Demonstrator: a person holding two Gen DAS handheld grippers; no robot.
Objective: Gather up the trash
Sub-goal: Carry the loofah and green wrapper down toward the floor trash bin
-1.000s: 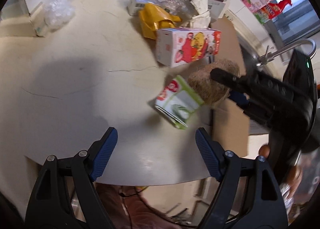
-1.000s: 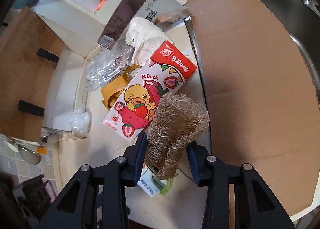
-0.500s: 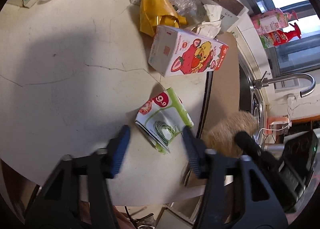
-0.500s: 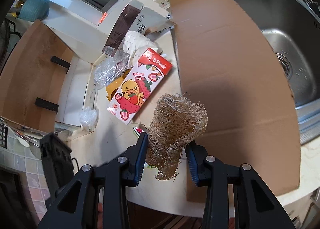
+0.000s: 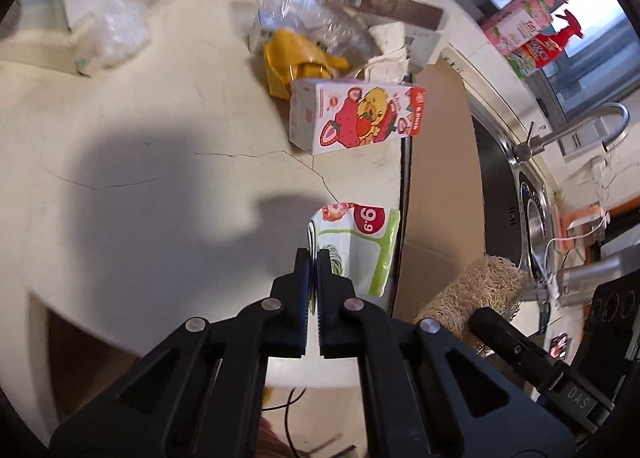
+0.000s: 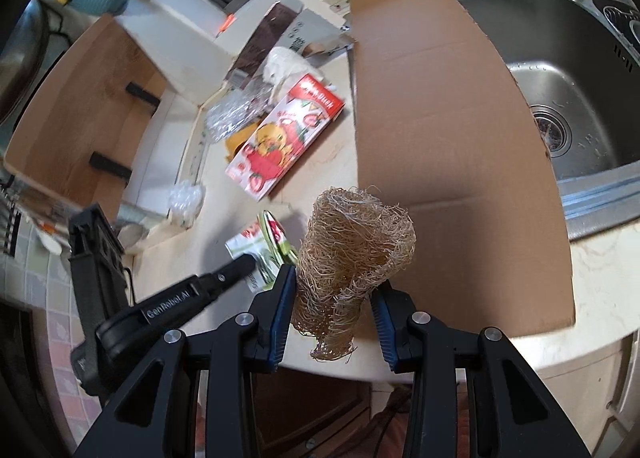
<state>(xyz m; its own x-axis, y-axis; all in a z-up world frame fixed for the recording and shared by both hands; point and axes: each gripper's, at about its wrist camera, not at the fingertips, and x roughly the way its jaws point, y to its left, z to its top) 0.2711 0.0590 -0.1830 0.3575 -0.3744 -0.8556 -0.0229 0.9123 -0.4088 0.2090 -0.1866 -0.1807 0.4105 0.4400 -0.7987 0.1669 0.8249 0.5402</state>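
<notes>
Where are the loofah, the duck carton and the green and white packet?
loofah (image 6: 356, 242), right wrist view, middle of its fibrous body.
duck carton (image 5: 360, 118), left wrist view, printed front face.
green and white packet (image 5: 360, 242), left wrist view, its flat face.

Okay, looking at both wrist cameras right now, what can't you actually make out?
- Left wrist view: the left gripper fingers hide the pinched edge of the green-and-white packet.
- Right wrist view: the loofah sponge covers part of that packet; the strawberry carton print is blurred.
- Neither view shows a trash bin.
</notes>
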